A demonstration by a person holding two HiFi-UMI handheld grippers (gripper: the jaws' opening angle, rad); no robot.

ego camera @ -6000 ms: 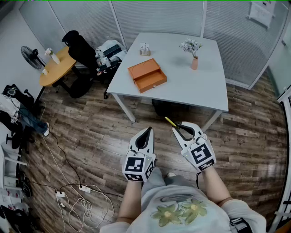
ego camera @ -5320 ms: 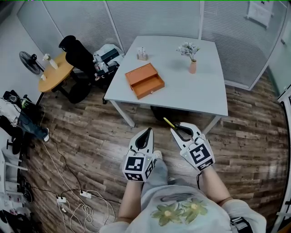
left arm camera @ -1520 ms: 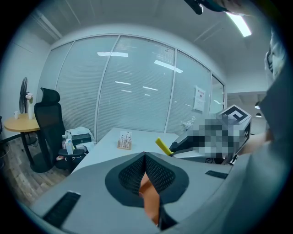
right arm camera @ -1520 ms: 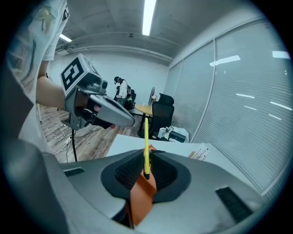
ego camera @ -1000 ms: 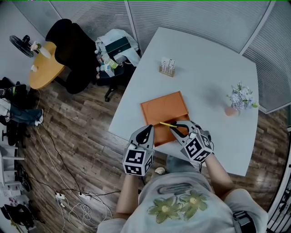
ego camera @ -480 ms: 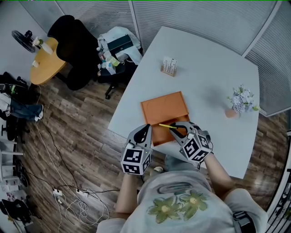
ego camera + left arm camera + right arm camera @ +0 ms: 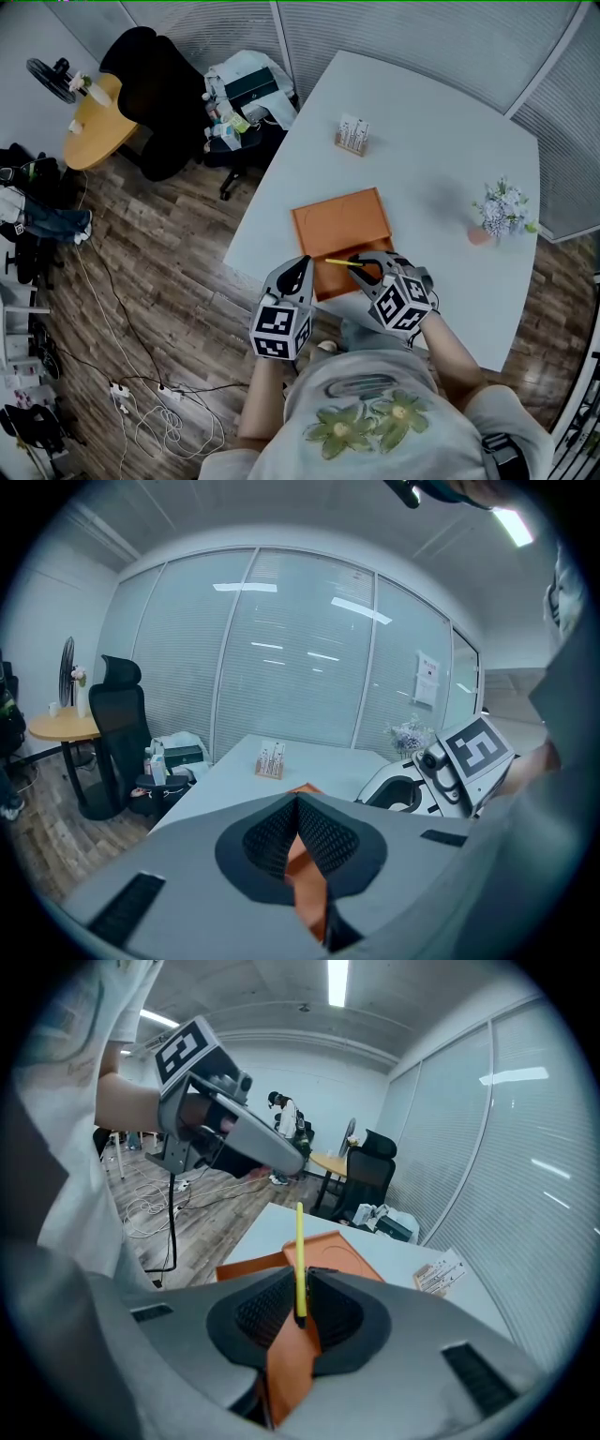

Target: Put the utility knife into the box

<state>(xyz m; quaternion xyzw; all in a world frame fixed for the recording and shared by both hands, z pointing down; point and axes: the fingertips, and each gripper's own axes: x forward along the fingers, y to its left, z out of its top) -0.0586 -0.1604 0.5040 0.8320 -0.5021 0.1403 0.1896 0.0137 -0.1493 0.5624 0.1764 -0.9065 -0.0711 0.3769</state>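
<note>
Yellow utility knife (image 7: 339, 262), orange box (image 7: 342, 223), white table (image 7: 431, 141)

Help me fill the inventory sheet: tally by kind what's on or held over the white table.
Orange box: 1
Card stand: 1
Flower vase: 1
Utility knife, in the right gripper: 1
Total: 4

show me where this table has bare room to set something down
Widest bare patch: the white table between the orange box and the flower vase. Also free: the far side behind the card holder. Crowded: the near edge, where the left claw and the right claw, gripping the utility knife, hang at the box's near end.
</note>
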